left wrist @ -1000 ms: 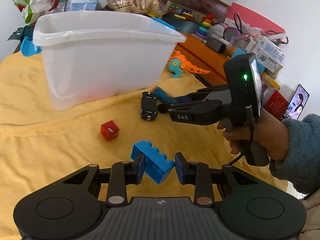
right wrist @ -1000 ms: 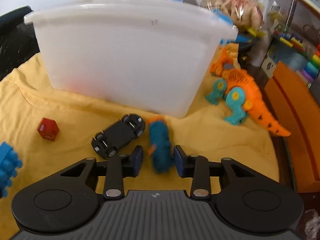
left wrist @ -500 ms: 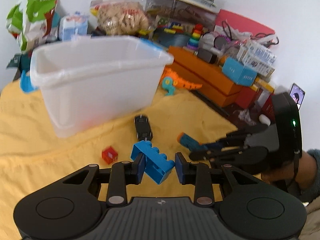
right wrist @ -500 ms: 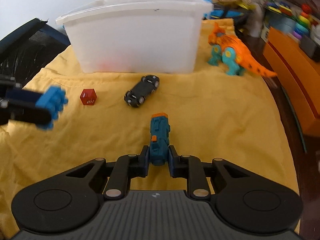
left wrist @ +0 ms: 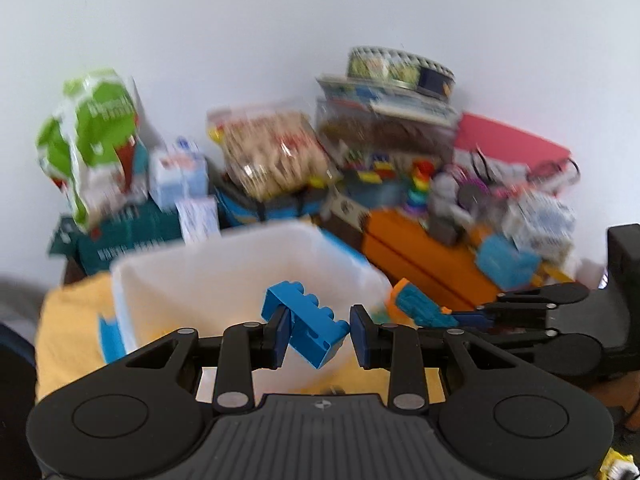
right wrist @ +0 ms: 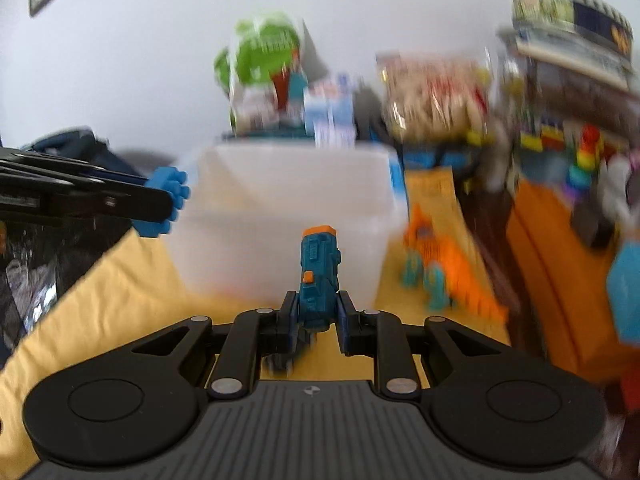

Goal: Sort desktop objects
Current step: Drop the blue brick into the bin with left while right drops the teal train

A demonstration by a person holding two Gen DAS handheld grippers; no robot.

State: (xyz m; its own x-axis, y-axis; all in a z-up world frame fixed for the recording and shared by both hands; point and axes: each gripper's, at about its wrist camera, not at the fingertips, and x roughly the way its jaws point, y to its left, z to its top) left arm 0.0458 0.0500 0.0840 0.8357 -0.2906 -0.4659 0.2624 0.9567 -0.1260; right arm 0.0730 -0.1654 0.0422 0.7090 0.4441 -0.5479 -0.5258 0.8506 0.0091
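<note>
left gripper (left wrist: 318,330) pinches the blue brick (left wrist: 310,326), right gripper (right wrist: 318,316) clamps the teal toy (right wrist: 318,270); both now lifted up by the white bin (left wrist: 224,276).

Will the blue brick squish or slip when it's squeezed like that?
The blue brick looks like hard plastic, so it probably won't squish. It sits crooked in the left gripper, so it might twist or slip. It is probably light.

Background clutter (left wrist: 400,152) motion-blurred, unreadable
</note>
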